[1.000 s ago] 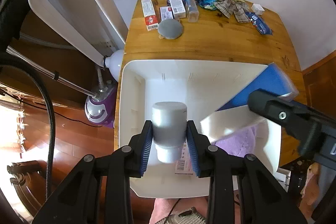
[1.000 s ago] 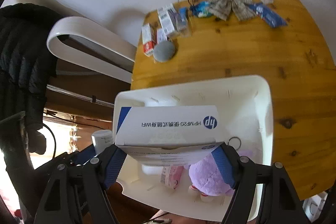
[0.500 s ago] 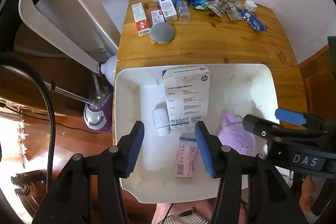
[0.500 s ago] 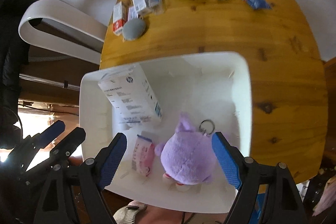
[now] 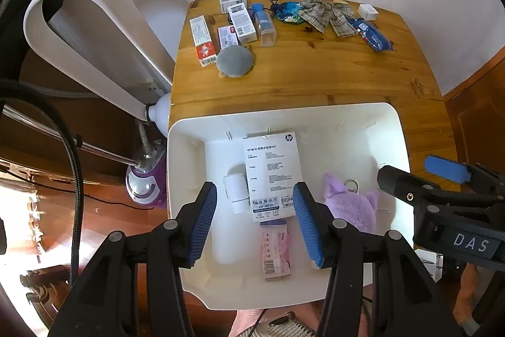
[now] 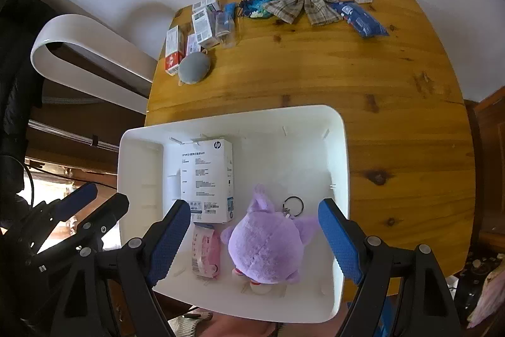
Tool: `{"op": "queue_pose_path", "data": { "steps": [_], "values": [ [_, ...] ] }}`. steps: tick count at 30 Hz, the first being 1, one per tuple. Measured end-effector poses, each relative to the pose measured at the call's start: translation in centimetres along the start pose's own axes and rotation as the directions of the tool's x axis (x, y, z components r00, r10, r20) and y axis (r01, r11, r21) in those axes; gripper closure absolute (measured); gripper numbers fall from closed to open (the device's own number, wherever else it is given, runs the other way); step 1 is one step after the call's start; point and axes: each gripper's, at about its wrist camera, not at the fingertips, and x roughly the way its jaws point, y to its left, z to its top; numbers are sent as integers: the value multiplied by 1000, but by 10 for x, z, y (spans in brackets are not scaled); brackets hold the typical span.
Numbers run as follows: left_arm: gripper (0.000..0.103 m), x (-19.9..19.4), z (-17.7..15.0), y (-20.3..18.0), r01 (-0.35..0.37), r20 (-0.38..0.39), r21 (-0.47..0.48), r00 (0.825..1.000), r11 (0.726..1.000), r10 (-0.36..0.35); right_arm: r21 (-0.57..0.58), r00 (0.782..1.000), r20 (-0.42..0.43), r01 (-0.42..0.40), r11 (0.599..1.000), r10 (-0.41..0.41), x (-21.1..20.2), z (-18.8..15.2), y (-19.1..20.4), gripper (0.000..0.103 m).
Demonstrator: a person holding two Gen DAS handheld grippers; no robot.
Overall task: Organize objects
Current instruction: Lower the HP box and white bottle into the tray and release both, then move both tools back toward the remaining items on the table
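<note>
We hold both tools wide apart and empty above the white bin (image 5: pixel 401 128): left tool (image 5: pixel 255 221), right tool (image 6: pixel 254 242). Inside lie the HP box (image 6: pixel 206 179) and purple plush (image 6: pixel 268 245).

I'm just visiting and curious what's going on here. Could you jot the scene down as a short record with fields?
Setting: wooden table against a white wall
Container: white bin at the table's near edge
In the bin: HP box, purple plush toy with a key ring, pink packet, small white bottle
Still on the table: small boxes, grey round pouch, plaid bow, blue packet
Left gripper: fingers open, empty, over the bin
Right gripper: fingers open, empty, over the plush toy
</note>
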Motion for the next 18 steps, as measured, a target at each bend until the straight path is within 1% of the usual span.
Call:
{"op": "queue_pose_path", "data": {
  "steps": [18],
  "values": [
    [49, -12, 5, -1, 0, 34, -9, 999, 1000, 1, -55, 997, 72, 30, 998, -26, -19, 8, 6, 19]
  ]
}}
